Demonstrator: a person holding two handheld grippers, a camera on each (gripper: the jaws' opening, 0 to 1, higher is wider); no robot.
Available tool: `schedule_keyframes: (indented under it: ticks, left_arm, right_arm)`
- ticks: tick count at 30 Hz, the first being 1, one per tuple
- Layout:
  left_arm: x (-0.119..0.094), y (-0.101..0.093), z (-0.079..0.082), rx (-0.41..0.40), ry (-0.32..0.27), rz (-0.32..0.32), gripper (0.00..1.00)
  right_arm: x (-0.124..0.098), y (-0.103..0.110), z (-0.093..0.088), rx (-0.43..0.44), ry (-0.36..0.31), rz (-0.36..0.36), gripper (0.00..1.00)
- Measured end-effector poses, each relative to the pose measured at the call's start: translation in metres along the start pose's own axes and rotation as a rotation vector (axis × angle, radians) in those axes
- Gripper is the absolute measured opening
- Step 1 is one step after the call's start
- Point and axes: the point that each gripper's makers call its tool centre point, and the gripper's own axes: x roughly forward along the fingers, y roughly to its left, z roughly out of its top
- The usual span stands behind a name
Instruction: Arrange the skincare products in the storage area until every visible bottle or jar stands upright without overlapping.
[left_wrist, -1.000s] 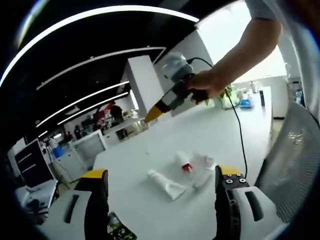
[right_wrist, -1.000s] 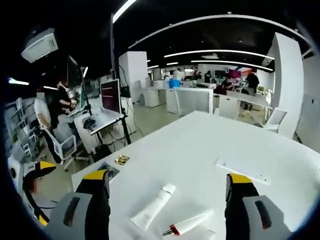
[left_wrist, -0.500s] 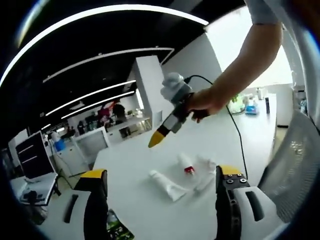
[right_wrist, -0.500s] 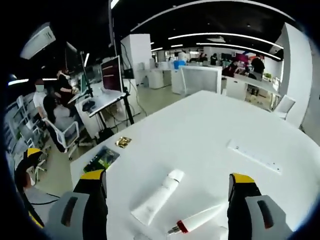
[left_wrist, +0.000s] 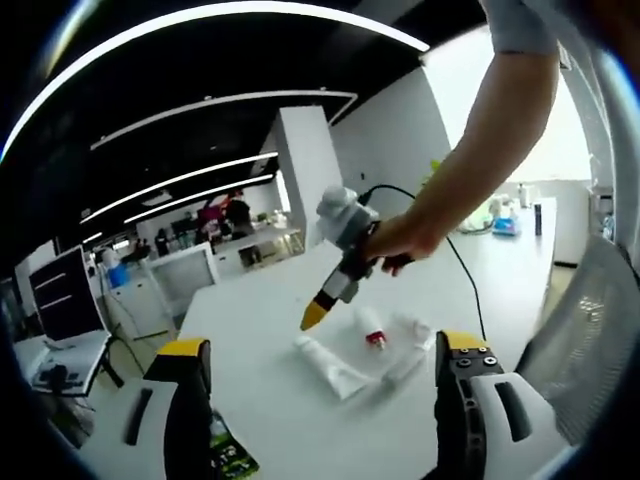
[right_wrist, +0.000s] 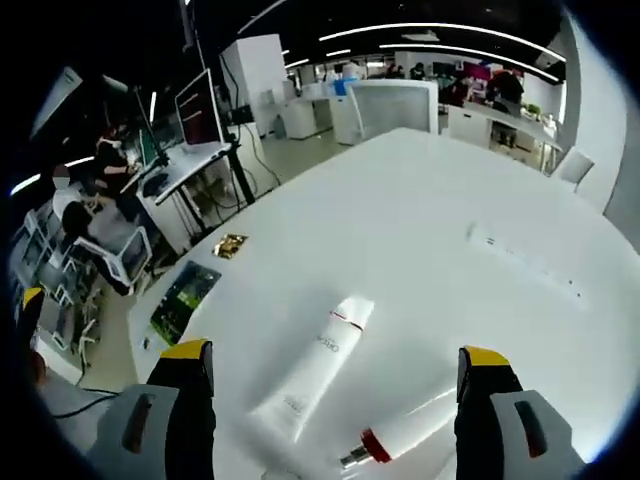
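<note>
Right gripper view: red-capped tube (right_wrist: 410, 437) partly cropped.

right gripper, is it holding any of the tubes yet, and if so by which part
Nothing is held. The right gripper is open above the table, with the white tube and the red-collared tube lying loose between its fingers, untouched.

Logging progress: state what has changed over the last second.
The right gripper has come down toward the tubes, nearing the long white tube and the red-collared tube. Its jaws stay open, nothing grasped. The left gripper stays open and back. The tubes still lie flat on the white table.
</note>
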Motion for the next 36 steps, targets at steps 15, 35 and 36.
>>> schedule_keyframes:
  ticks: [15,35,36]
  left_arm:
    - [0.001,0.0,-0.005,-0.001,0.022,-0.007,0.83]
    - [0.002,0.0,-0.013,0.009,0.061,-0.008,0.75]
    - [0.002,0.0,-0.013,0.009,0.063,-0.008,0.75]
  right_arm:
    - [0.04,0.005,-0.025,-0.024,0.129,-0.003,0.99]
    - [0.07,-0.001,-0.054,-0.001,0.252,-0.045,0.96]
    - [0.072,-0.002,-0.055,-0.007,0.26,-0.048,0.95]
